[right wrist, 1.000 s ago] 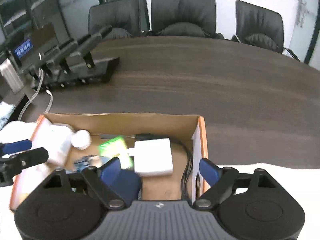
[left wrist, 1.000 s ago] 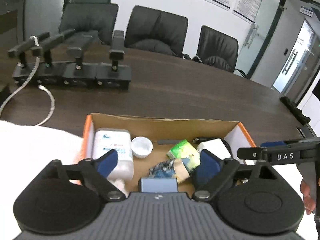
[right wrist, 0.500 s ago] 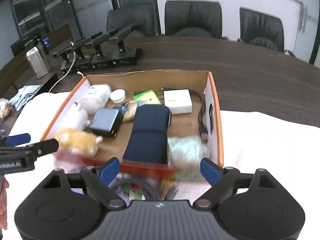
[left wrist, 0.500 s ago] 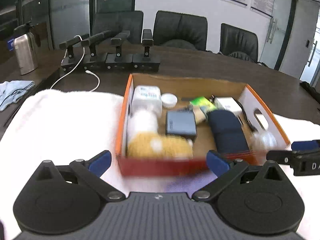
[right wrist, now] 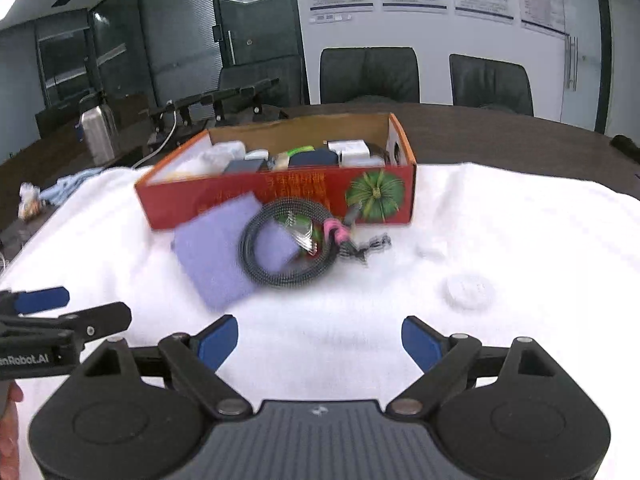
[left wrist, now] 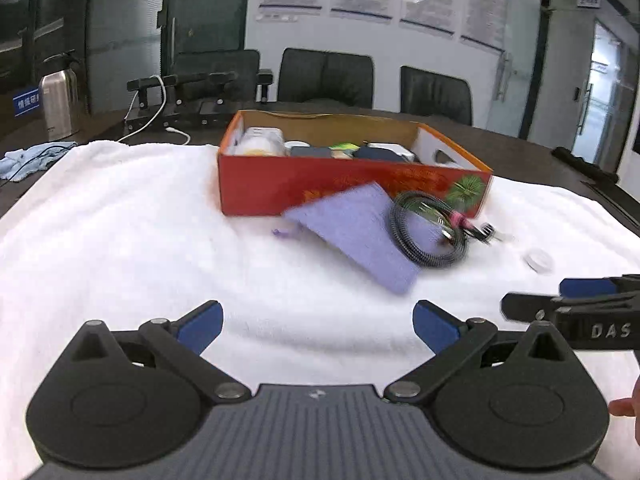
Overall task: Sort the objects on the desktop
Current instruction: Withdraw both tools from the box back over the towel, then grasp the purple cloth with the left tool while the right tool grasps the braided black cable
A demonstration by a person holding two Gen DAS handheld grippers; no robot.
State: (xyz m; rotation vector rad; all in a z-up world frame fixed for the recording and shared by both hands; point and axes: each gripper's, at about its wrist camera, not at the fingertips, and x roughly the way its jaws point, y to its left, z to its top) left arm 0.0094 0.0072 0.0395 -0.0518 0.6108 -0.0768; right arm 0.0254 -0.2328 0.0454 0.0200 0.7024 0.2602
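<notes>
A red cardboard box (left wrist: 320,184) (right wrist: 240,196) holding several small items stands on a white towel (left wrist: 120,240) (right wrist: 520,232). In front of it lie a purple cloth (left wrist: 360,236) (right wrist: 216,256), a coiled braided cable (left wrist: 428,236) (right wrist: 288,252) with a pink tie, and a white round cap (left wrist: 540,261) (right wrist: 469,290). My left gripper (left wrist: 316,326) is open and empty, low over the towel, short of the cloth. My right gripper (right wrist: 320,340) is open and empty, short of the cable. Each gripper shows at the edge of the other's view.
A dark conference table (right wrist: 500,136) carries the towel. A row of microphone stands (left wrist: 192,92) with a white cable, a steel kettle (left wrist: 58,106) and a blue rag (left wrist: 36,156) sit at the far left. Black chairs (right wrist: 368,76) stand behind.
Both grippers have pulled back from over the box and dropped low. The purple cloth, cable and cap have come into view in front of the box.
</notes>
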